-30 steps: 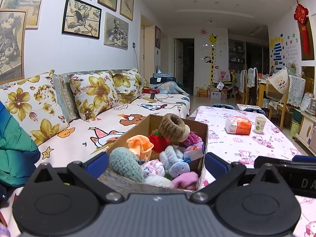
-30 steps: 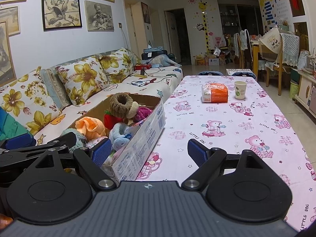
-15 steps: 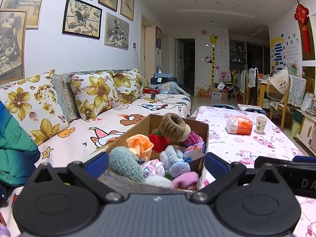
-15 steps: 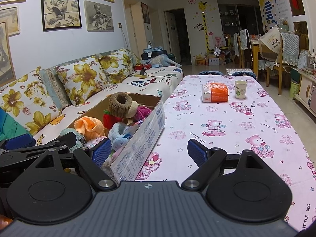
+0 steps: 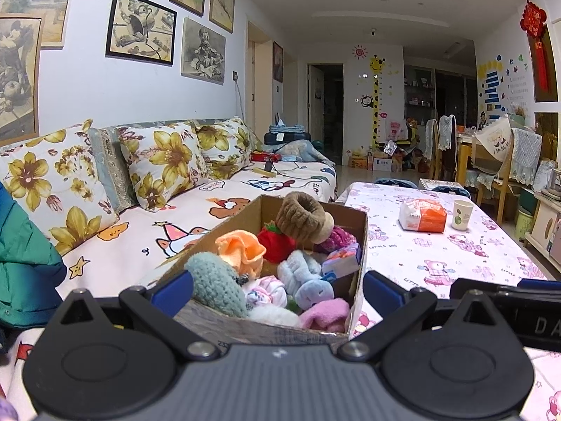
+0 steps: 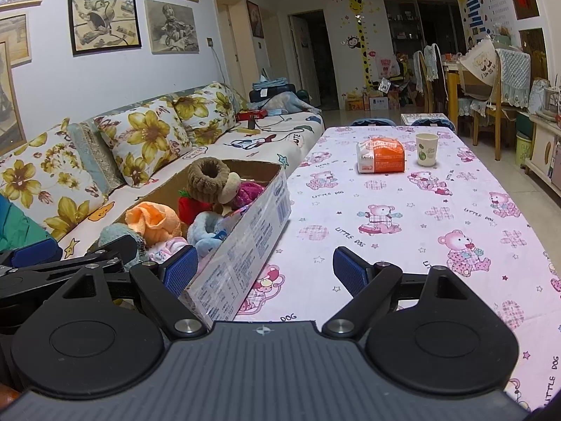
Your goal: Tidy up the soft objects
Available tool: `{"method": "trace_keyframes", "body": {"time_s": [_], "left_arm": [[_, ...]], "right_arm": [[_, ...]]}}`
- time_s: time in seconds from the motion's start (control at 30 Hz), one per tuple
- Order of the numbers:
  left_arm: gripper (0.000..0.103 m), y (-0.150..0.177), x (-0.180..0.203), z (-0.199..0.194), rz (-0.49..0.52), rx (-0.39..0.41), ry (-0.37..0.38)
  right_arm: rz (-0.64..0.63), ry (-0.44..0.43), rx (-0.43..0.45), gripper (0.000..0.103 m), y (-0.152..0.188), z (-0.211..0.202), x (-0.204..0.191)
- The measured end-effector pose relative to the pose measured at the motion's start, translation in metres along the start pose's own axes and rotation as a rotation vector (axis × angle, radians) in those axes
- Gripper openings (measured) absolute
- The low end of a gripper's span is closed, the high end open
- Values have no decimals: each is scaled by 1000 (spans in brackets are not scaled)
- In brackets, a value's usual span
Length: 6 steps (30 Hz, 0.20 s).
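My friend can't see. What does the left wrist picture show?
A cardboard box full of soft things, like a brown fuzzy band and an orange cloth, sits right ahead of the open left gripper. Beside it is a table with a pink teddy-bear cloth; a flowery sofa is left.

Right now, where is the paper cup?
In the right wrist view, the cup stands far on the table, just right of the orange pack.

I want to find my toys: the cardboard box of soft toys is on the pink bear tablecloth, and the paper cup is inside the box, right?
Not quite. The white paper cup is not inside the brown cardboard box; it stands far off on the pink bear tablecloth, beside the orange-and-white tissue pack. The right wrist view shows this. The box does hold soft toys.
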<state>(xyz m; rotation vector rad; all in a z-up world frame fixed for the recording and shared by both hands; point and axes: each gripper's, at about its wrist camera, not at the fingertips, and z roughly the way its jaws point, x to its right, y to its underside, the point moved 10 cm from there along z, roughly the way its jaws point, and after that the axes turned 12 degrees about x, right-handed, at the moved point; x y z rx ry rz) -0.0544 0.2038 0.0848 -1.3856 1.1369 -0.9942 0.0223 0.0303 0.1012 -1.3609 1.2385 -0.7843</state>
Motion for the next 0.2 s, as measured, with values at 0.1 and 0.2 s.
{"method": "trace_keyframes", "body": {"time_s": [0.1,0.2], "left_arm": [[102,4,5,3,7,-10,2],[102,6,14,7,12,-19,6]], "right_arm": [[9,1,-6,103,1,2,4],[22,2,-13,103,3,3,10]]}}
